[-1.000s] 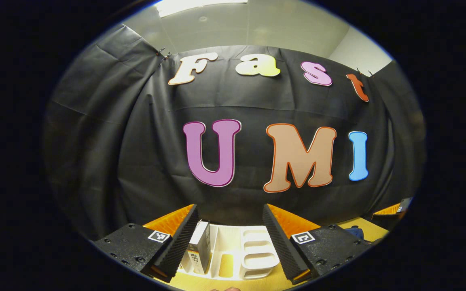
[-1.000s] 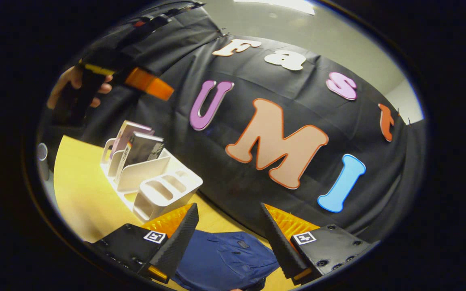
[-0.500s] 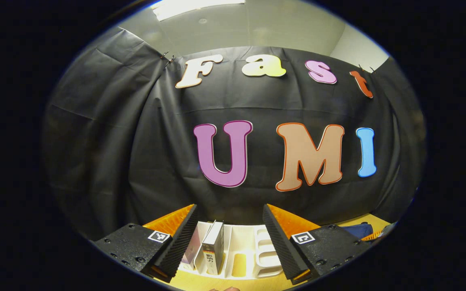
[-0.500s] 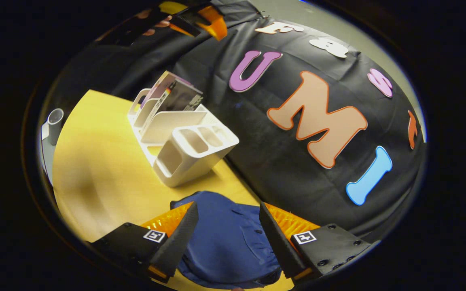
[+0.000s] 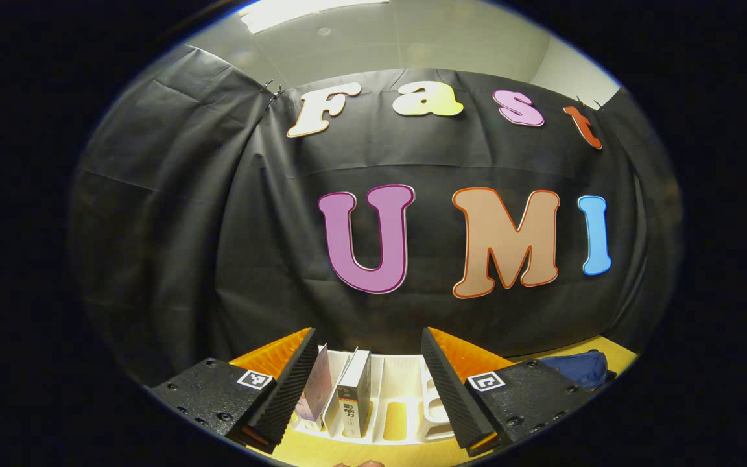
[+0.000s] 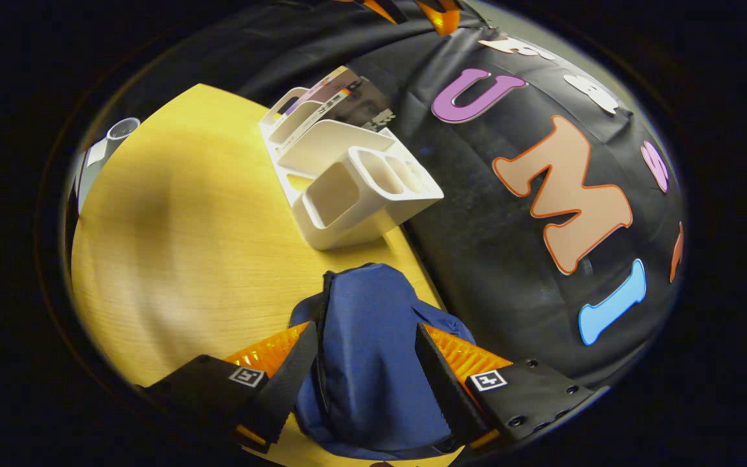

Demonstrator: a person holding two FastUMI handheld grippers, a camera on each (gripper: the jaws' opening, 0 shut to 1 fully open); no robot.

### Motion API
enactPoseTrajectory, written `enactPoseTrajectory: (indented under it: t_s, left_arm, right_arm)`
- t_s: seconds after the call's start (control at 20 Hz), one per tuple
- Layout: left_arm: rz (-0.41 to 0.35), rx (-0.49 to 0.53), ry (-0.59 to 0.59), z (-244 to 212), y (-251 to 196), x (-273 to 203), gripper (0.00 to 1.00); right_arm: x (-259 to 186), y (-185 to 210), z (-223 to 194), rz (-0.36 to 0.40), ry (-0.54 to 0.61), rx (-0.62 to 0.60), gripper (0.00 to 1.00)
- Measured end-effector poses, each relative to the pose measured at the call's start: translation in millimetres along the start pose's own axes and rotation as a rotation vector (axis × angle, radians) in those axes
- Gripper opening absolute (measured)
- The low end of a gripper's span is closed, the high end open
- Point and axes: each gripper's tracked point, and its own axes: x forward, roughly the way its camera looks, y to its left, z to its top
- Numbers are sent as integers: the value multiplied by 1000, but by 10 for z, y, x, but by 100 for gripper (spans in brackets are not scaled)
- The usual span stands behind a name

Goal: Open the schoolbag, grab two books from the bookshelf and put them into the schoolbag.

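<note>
Right gripper (image 6: 366, 376) dropped over zipped blue fabric schoolbag (image 6: 373, 363) — jaws apart, straddling it. Left gripper (image 5: 368, 383) apart, two upright books (image 5: 344, 392) ahead — zip next.

A big black cloth (image 5: 218, 214) hangs as the wall behind the yellow wooden surface (image 6: 172, 259). Above the cloth is a pale ceiling (image 5: 412, 39) with a bright light (image 5: 296, 10). The cloth has folds.
</note>
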Motion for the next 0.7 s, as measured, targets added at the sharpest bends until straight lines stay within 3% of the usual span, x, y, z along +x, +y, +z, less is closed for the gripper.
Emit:
enactPoseTrajectory:
  t_s: [0.15, 0.2, 0.25, 0.3, 0.4, 0.45, 0.6, 0.65, 0.7]
  left_arm:
    - [5, 0, 11, -43, 31, 5, 89]
    - [7, 0, 13, -74, 40, 5, 93]
    - [8, -2, 15, -76, 41, 4, 93]
    - [8, -6, 18, -93, 44, 14, 93]
    - [5, -20, 32, -139, 32, 11, 93]
    - [5, -25, 36, -161, 25, 14, 89]
    - [-2, -28, 37, -174, 10, 5, 89]
    - [-3, -25, 36, -168, 10, 0, 93]
    - [-1, -19, 36, -192, 26, -9, 93]
  right_arm:
    - [38, -9, -125, -13, 48, -35, 100]
    - [33, -49, -136, -23, 59, -31, 97]
    - [36, -107, -142, -37, 71, -26, 87]
    - [34, -188, -159, -56, 84, -25, 100]
    - [44, -269, -206, -84, 109, -36, 85]
    - [67, -265, -269, -85, 136, -40, 69]
    - [65, -263, -390, -91, 192, -43, 34]
    - [42, -279, -332, -87, 186, -19, 12]
    - [-3, -326, -316, -88, 185, 17, 10]
